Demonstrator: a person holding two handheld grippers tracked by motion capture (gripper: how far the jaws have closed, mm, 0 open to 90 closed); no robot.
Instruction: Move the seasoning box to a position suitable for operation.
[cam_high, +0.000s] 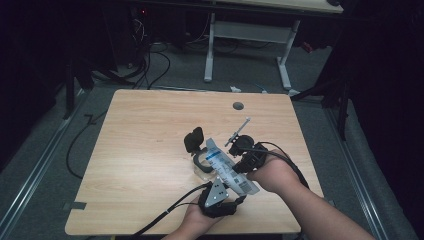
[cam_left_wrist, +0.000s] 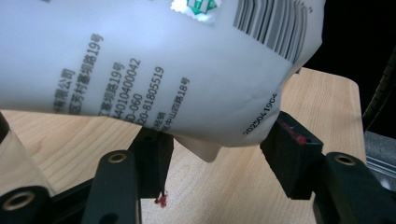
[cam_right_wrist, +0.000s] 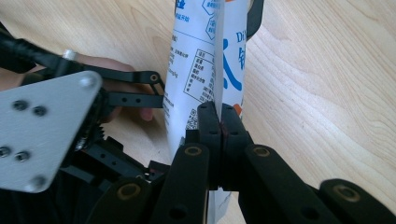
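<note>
Right tool (cam_right_wrist: 219, 123) pinching white pouch (cam_right_wrist: 205, 51); left tool (cam_left_wrist: 217, 161) spread around lower corner. Next: probably squeeze there.

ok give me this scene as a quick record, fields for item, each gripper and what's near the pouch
item: white printed pouch, held above the table
right gripper: jaws shut on the pouch's seam fin
left gripper: pads either side of the pouch's lower corner, not yet pressing
nearby: clear container under the pouch, black lid beside it
</note>
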